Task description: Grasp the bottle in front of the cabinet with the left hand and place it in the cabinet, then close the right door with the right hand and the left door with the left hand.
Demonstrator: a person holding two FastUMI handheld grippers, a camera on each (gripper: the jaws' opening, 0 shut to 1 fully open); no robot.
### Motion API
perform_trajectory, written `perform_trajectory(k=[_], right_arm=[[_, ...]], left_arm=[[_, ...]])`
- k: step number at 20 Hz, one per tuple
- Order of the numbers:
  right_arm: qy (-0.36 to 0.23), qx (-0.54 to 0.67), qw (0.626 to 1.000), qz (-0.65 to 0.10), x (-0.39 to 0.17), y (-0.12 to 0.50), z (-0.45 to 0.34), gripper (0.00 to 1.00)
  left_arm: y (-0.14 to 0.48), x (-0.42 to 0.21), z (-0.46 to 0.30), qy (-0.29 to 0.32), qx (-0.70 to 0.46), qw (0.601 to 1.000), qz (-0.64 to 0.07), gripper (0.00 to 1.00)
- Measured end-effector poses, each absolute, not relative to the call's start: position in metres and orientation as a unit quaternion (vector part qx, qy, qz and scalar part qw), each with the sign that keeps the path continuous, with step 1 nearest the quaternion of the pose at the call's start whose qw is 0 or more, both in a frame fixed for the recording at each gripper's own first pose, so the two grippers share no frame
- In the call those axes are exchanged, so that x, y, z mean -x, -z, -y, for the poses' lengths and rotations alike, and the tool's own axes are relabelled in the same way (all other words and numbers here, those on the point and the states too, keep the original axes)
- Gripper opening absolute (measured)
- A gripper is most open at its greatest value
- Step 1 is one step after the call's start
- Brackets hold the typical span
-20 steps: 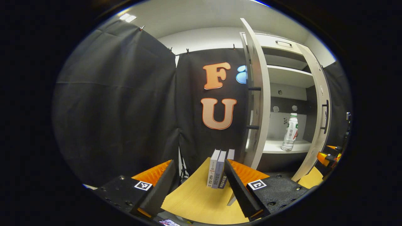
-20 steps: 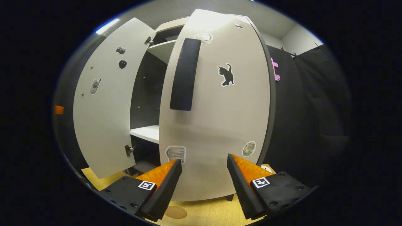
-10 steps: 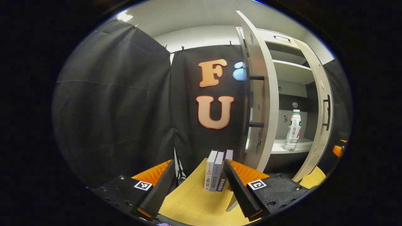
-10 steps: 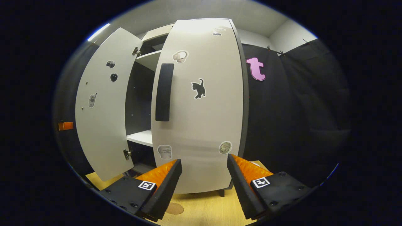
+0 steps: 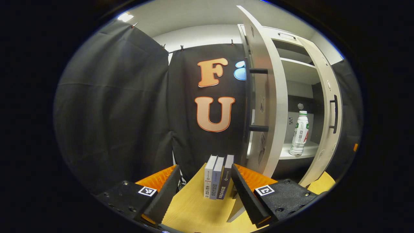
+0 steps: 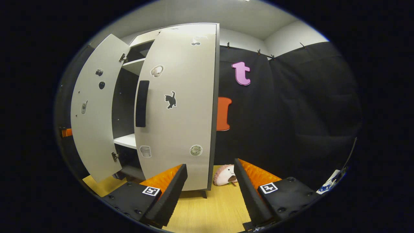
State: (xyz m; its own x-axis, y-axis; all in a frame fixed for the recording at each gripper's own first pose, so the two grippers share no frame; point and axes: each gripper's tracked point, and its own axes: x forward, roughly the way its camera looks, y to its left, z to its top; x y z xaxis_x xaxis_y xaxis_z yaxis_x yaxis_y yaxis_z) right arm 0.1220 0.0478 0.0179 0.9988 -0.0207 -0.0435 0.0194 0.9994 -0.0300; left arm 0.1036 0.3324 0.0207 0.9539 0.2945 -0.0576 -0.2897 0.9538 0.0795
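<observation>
In the left gripper view, my left gripper (image 5: 204,191) hangs low over the wooden table (image 5: 194,210), fingers spread wide and holding nothing. Between the fingertips, near the table's far edge, three books (image 5: 217,176) stand upright, spines toward me. To their right the left door (image 5: 266,106) stands open, edge-on, its dark handle (image 5: 255,98) facing me. I judge the gripper waits beside that door so it can push it shut when its turn comes.

Further right, inside the cabinet (image 5: 297,74), the bottle (image 5: 299,133) stands upright on the lower shelf (image 5: 299,151), near the shelf's front edge — so the placing step looks done. Beyond it the right door (image 5: 328,116) stands partly open.

In the right gripper view, my right gripper (image 6: 210,191) is also spread wide and empty, held in front of the right door's outer face (image 6: 181,103) without touching it. Its dark handle (image 6: 141,103) sits near the door's left edge. I take it this door is part-way closed — the gap to the left door (image 6: 93,110) is not yet shut. Right of the cabinet's foot, a plush toy (image 6: 224,175) lies on the table.
</observation>
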Motion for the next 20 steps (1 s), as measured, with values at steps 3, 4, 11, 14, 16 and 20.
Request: perform_trajectory(k=[3,4,11,14,16,20], right_arm=[[0.021,0.02,1.0,-0.011,-0.11,-0.028,-0.029,0.95],[0.026,0.022,0.999,-0.008,-0.107,-0.031,-0.022,0.96],[0.034,0.02,0.999,0.009,-0.097,-0.045,-0.01,0.95],[0.026,0.019,0.999,0.015,-0.099,-0.049,-0.014,0.95],[0.025,0.015,0.999,0.018,-0.099,-0.052,-0.015,0.95],[0.027,0.012,0.999,0.025,-0.096,-0.056,-0.013,0.96]], left_arm=[[-0.021,-0.111,-0.327,-0.143,-0.042,0.988,-0.033,0.96],[-0.022,-0.113,-0.329,-0.145,-0.047,0.988,-0.032,0.93],[-0.023,-0.112,-0.313,-0.138,-0.054,0.988,-0.033,0.95],[-0.02,-0.113,-0.292,-0.118,-0.041,0.992,-0.035,0.94],[-0.017,-0.116,-0.273,-0.097,-0.036,0.994,-0.038,0.94],[-0.014,-0.125,-0.233,-0.053,-0.037,0.997,-0.04,0.91]])
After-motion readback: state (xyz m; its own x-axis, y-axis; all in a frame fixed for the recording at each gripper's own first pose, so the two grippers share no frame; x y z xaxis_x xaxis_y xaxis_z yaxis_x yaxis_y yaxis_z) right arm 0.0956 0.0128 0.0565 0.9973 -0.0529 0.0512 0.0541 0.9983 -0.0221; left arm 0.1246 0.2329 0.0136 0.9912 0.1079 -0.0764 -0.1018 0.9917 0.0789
